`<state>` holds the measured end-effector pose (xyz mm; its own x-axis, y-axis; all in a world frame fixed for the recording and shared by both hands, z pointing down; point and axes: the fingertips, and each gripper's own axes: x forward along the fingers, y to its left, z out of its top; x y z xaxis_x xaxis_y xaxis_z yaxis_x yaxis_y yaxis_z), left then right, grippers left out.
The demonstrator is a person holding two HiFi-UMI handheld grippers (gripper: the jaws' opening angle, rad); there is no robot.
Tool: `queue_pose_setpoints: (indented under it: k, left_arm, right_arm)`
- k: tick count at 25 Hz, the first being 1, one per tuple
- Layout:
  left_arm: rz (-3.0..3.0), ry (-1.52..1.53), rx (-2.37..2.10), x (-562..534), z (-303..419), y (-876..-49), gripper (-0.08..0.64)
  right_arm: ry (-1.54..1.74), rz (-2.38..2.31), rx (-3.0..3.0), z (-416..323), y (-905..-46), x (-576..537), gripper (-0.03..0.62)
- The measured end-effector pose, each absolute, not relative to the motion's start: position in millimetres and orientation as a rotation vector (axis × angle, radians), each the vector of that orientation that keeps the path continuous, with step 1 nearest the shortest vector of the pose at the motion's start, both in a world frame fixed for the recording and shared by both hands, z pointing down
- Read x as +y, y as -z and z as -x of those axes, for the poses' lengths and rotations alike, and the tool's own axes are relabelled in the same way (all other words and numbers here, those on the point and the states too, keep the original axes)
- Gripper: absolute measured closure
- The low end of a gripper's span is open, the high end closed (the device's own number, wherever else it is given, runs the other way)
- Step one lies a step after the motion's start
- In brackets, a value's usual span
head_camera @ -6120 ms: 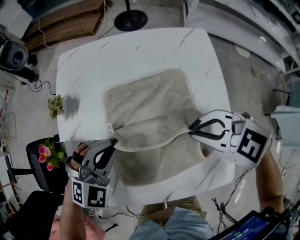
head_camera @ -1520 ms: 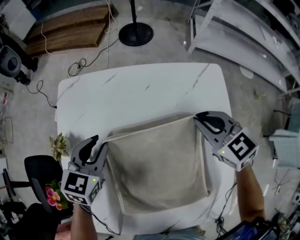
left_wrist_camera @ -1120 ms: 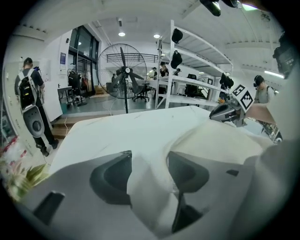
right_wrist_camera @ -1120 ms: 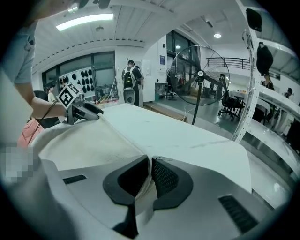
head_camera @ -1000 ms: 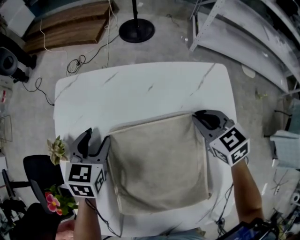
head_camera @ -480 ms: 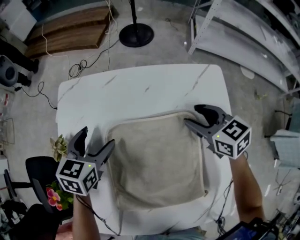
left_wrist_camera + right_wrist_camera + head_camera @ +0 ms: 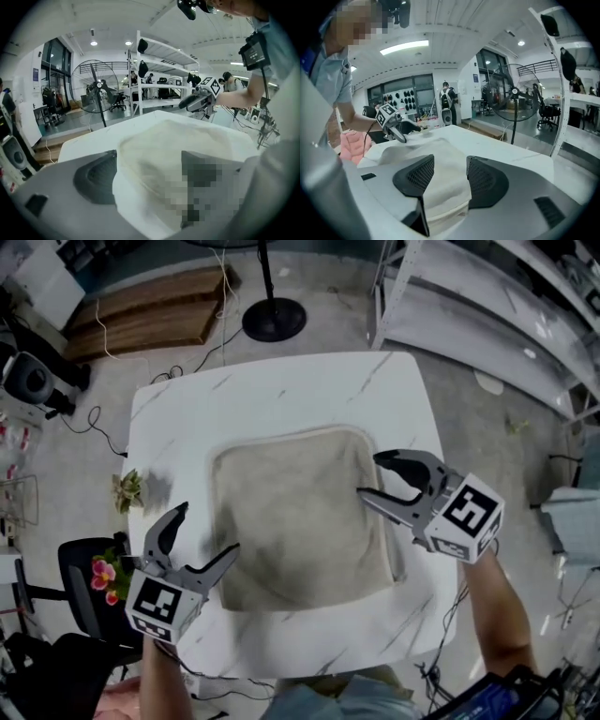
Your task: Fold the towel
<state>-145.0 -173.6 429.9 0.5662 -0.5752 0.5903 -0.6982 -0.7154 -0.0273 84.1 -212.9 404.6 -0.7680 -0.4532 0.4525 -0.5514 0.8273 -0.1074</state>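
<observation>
The beige towel (image 7: 291,517) lies folded in half and flat on the white marble table (image 7: 281,390). My left gripper (image 7: 206,532) hovers off the towel's near left corner; its jaws have just been opening and stand wide, with nothing gripped. My right gripper (image 7: 368,476) hangs over the towel's right edge, its jaws also just opened and holding nothing. In the left gripper view the towel (image 7: 173,140) shows below the spread jaws of my left gripper (image 7: 150,183). The right gripper view shows the towel (image 7: 440,164) beneath my right gripper (image 7: 450,180), untouched by the pads.
A fan's round base (image 7: 274,320) and wooden planks (image 7: 150,310) lie on the floor beyond the table. A small plant (image 7: 129,488) and pink flowers (image 7: 103,573) sit off the table's left edge. Metal shelving (image 7: 469,306) stands at the right.
Both grippers have let go of the towel's far corners, opened, and pulled back toward me and upward. The towel now rests folded on the table.
</observation>
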Motion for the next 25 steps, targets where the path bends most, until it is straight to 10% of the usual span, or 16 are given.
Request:
queue_pose_setpoints:
  k: [25]
  left_arm:
    - [-2.440,-0.706,-1.028,-11,146,-487,0.143]
  right_arm:
    - [-0.105,-0.613,-2.421,-117,-460,-6,0.370]
